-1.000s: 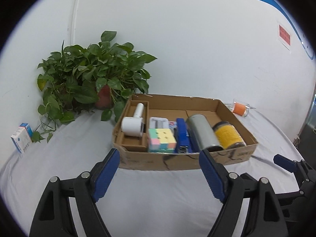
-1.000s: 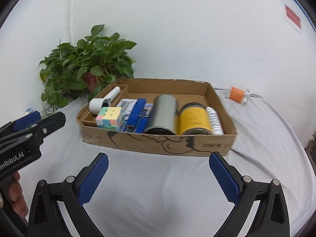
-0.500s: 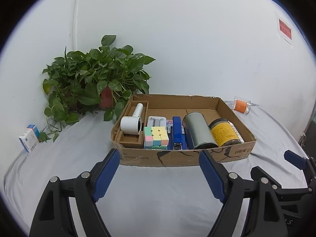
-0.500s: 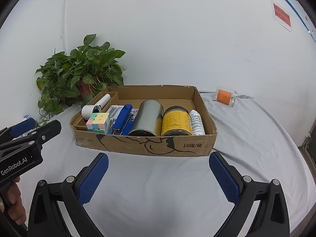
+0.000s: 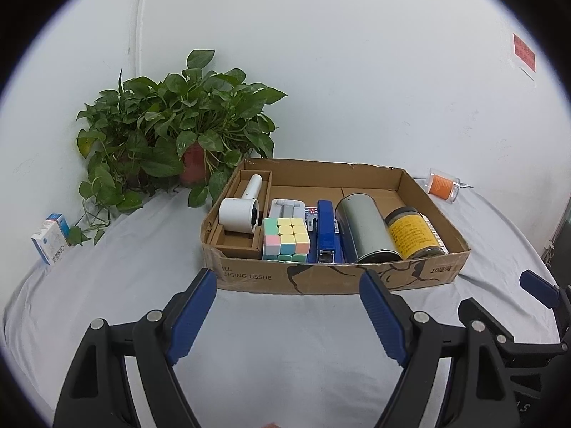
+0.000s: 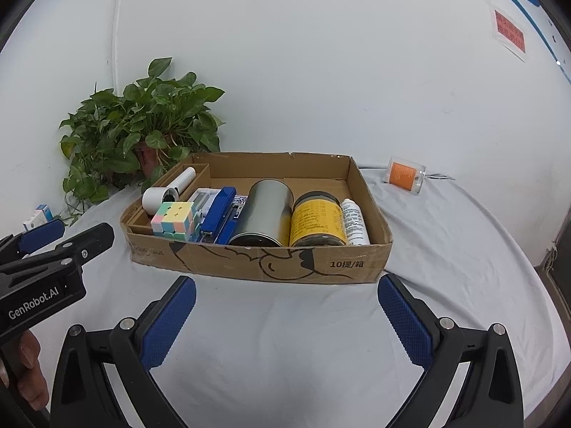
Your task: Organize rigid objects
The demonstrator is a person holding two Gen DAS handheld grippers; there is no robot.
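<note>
Left wrist view shows the left gripper [image 5: 287, 306] held low over the cloth-covered counter [image 5: 117, 285], its jaws spread wide with nothing between them. Just ahead sits the cardboard tray [image 5: 321, 276], which holds, left to right, a white handheld device [image 5: 241, 210] in its own side compartment, a pastel puzzle cube [image 5: 285, 239], a blue stapler [image 5: 326, 235], a metal canister [image 5: 365, 230] lying on its side, and a yellow-labelled jar [image 5: 414, 233]. From the right wrist view, the right gripper [image 6: 287, 308] likewise hangs before the tray with jaws apart and empty, and a small white bottle [image 6: 353, 221] lies beside the jar against the tray's right wall. A grey item behind the cube is too hidden to identify. A potted plant [image 5: 171, 132] stands at the back left.
</note>
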